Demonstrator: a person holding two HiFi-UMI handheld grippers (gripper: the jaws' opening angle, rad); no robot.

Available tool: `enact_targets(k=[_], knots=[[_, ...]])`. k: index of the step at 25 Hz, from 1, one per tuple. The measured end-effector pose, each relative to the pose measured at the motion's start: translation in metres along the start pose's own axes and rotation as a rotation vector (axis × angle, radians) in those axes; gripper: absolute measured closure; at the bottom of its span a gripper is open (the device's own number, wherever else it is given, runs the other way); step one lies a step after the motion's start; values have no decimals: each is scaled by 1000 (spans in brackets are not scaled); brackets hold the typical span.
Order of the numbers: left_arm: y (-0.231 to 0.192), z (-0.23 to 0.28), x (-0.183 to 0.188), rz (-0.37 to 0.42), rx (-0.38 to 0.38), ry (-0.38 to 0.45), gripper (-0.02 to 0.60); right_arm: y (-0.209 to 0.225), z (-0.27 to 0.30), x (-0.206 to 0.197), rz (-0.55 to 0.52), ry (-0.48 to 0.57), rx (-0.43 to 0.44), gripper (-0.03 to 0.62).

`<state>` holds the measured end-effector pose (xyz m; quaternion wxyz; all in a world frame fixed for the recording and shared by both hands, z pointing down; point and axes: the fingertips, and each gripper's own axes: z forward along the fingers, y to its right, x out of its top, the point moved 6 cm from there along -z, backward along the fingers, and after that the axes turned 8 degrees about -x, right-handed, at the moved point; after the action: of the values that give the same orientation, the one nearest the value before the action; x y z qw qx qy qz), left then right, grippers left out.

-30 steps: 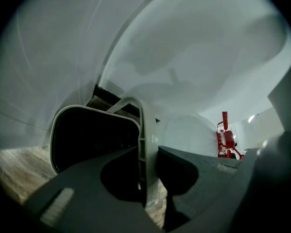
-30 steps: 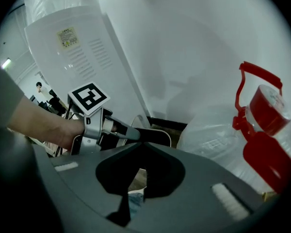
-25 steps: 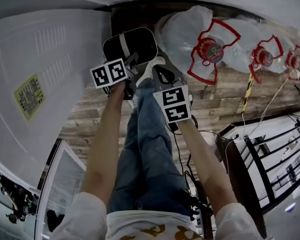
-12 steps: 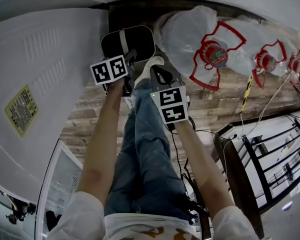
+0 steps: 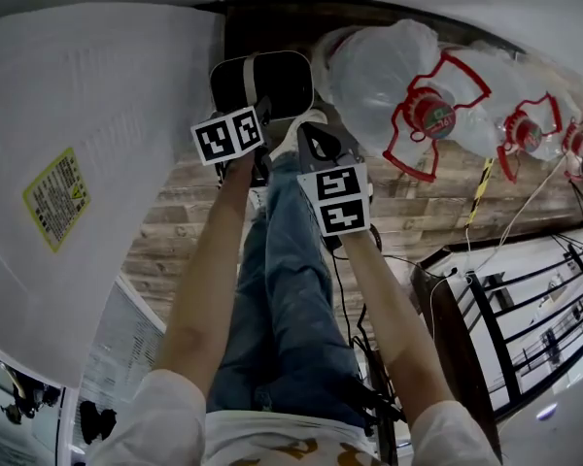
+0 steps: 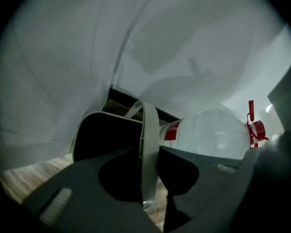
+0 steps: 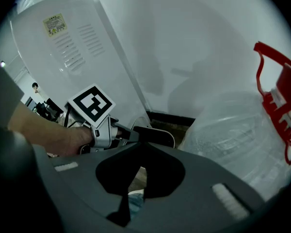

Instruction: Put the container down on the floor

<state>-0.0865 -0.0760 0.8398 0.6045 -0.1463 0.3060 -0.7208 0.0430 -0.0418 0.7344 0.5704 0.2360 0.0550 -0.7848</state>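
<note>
The container (image 5: 262, 81) is a black tub with a white rim and a white strap handle (image 6: 149, 144), low over the wooden floor (image 5: 437, 192) between a white appliance and a water bottle. I cannot tell whether it touches the floor. My left gripper (image 5: 264, 116) reaches down to it, and in the left gripper view (image 6: 148, 188) the jaws are shut on the strap handle. My right gripper (image 5: 309, 132) hangs just right of it, over the person's shoe, jaws shut with nothing held (image 7: 136, 178). The right gripper view shows the container's rim (image 7: 157, 135) beyond the left gripper (image 7: 121, 132).
A tall white appliance (image 5: 87, 144) fills the left. Large clear water bottles (image 5: 379, 66) with red caps and handles lie along the wall to the right. The person's jeans-clad legs (image 5: 282, 289) stand in the middle. A black rack (image 5: 525, 299) and cables are at the right.
The left gripper and the container have shifted slightly right in the view. Its hold on the handle is unchanged, and the right gripper keeps beside it.
</note>
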Motion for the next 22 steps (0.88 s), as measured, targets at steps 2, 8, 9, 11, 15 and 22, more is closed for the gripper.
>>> enact_targets(k=[2,8,9,11,15,22], knots=[[-5,-4,2,0,28,12,511,-3,1,-1,-2,-2,6,566],[-22,-17,5,9,162,47,483,-8,3,-8,-5,-15,21,566],[-25,-19,5,5,185,58,483,-9,3,-10,-6,-17,22,566],[-30,-24,5,-3,227,76,469,-10,2,-11,-7,-16,25,566],[-35,-30,4,14,293,76,432,-11,0,-11,-2,-12,25,566],[-44,-39,1,25,399,103,393,-6,-2,-12,6,-3,18,566]])
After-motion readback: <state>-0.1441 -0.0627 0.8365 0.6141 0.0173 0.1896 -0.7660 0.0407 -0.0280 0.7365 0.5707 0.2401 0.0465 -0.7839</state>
